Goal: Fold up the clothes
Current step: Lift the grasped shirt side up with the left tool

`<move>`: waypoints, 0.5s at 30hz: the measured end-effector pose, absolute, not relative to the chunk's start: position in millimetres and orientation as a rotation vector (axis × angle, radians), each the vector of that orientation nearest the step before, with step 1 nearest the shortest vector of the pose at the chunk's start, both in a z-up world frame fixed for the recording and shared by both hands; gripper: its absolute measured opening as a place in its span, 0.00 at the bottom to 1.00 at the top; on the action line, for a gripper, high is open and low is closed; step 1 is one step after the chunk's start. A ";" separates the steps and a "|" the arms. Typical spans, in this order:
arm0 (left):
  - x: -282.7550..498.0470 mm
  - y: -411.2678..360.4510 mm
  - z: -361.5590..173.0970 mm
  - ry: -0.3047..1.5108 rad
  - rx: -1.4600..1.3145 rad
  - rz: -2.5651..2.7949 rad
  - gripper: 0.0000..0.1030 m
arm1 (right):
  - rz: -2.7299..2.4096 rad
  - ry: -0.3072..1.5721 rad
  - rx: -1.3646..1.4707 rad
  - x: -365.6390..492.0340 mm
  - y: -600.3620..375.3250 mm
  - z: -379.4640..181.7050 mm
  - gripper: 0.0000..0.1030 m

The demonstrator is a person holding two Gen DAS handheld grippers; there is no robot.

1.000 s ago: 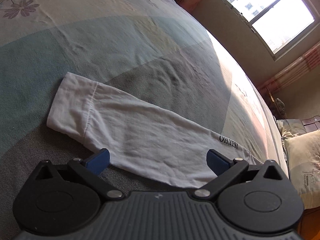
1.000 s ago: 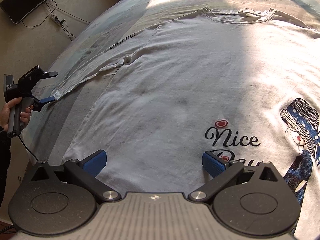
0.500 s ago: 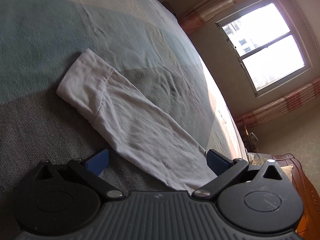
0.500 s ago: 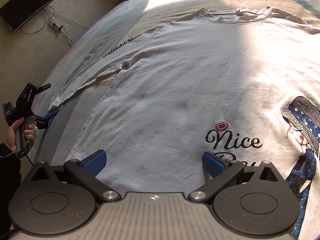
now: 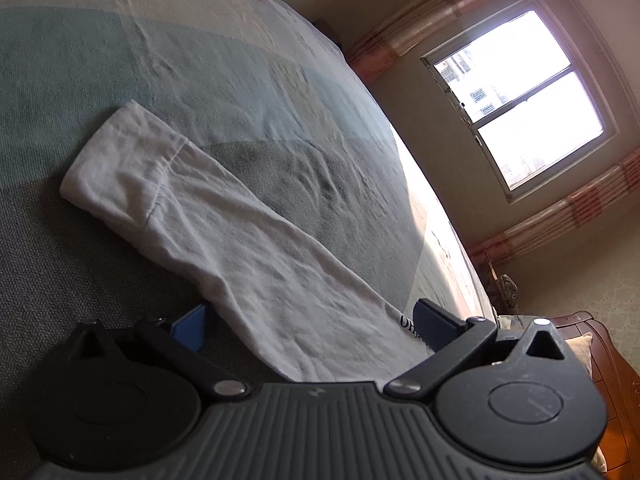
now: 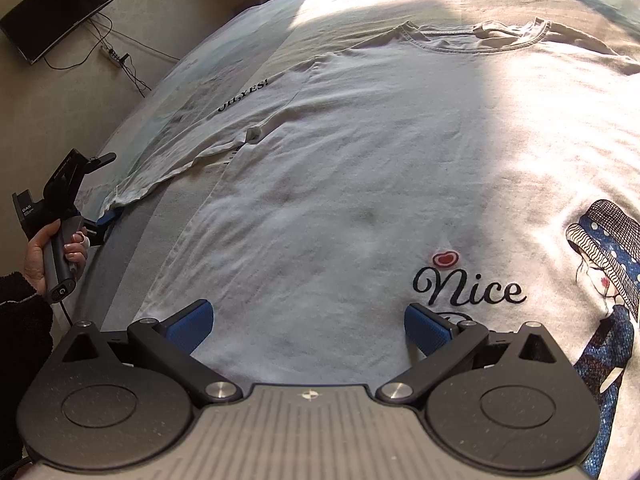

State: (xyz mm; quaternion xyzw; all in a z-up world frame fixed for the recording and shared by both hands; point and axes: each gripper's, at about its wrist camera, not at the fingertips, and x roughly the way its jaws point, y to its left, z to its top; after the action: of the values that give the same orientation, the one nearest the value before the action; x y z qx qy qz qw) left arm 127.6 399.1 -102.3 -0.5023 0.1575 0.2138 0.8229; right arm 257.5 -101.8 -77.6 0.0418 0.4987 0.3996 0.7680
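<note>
A white long-sleeved shirt (image 6: 360,160) with a "Nice" print lies spread flat, front up, on the bed. Its long sleeve (image 5: 224,236) stretches out over the sheet, cuff at the far left in the left wrist view. My left gripper (image 5: 308,320) is open and straddles the sleeve low over the bed, blue pads on either side of the cloth. In the right wrist view that left gripper (image 6: 80,204) sits at the sleeve's cuff end, held by a hand. My right gripper (image 6: 308,326) hangs open above the shirt's lower front, near the hem, nothing between its fingers.
The bed sheet (image 5: 120,60) has teal, grey and cream patches and shallow wrinkles. A bright window (image 5: 520,92) with striped curtains is on the far wall. A pillow (image 5: 580,348) and wooden headboard lie right. A black screen (image 6: 56,8) hangs on the wall past the bed's edge.
My left gripper has dropped lower and closer to the sleeve, which now passes between its open pads. The right gripper has stayed nearly still over the shirt's front.
</note>
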 end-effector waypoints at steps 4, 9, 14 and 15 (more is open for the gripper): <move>143.9 393.9 -99.2 0.347 -1.015 0.441 0.99 | 0.869 1.079 0.084 256.5 -101.5 -77.6 1.00; 134.7 397.3 -97.1 0.296 -0.933 0.589 0.99 | 0.871 1.079 0.084 257.3 -102.3 -77.4 1.00; 128.3 410.9 -103.5 0.218 -0.948 0.618 0.99 | 0.859 1.067 0.066 256.0 -102.2 -75.6 1.00; 130.5 412.3 -103.8 0.208 -0.947 0.623 0.99 | 0.856 1.064 0.061 255.6 -101.8 -75.4 1.00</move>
State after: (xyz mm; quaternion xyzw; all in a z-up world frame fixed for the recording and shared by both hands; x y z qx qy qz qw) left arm 130.5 412.3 -103.8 -0.4478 0.0983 0.2944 0.8385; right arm 255.6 -101.8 -75.4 0.0280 0.4914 0.3956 0.7754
